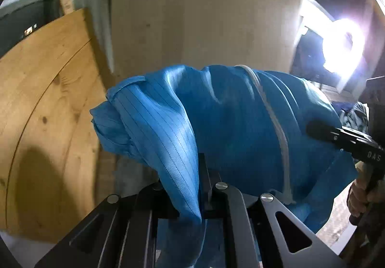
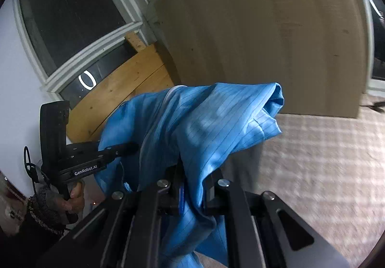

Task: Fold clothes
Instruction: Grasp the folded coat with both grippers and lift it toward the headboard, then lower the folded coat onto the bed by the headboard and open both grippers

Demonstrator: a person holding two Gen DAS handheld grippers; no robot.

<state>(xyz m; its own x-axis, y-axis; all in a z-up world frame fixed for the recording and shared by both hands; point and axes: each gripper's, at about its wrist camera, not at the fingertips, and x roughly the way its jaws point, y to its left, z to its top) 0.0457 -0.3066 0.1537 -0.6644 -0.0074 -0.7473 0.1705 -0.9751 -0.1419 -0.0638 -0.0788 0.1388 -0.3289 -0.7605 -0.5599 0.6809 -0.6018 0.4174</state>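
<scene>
Both grippers are holding one blue garment [image 1: 228, 123] up in the air, clear of any surface.

Left gripper [image 1: 204, 186]: jaws nearly closed, pinching a fold of the blue cloth between them. The fabric is draping over the left finger and hanging down past the near edge of the left wrist view. In the right wrist view this same gripper [image 2: 130, 147] is showing at the left, its tip buried in the cloth, with a hand [image 2: 72, 198] wrapped round its grip.

Right gripper [image 2: 190, 186]: jaws also nearly closed, clamping a bunched part of the garment [image 2: 192, 128]. Cloth is spilling down between the fingers towards the near edge. From the left wrist view it [image 1: 317, 130] is reaching in from the right, tip pressing into the fabric; fingers of the holding hand [image 1: 358, 198] are just showing at the right edge.

The garment is billowing between the two grips, thin dark stripes running across it. A white zipper [image 1: 276, 128] is running down its middle.

Behind, a pale board [image 2: 276, 39] is standing upright on a checked floor covering [image 2: 324, 159]. A wooden panel [image 1: 48, 111] is lying to the left. A window with white frame [image 2: 72, 15] is showing far left. Background is blurring.
</scene>
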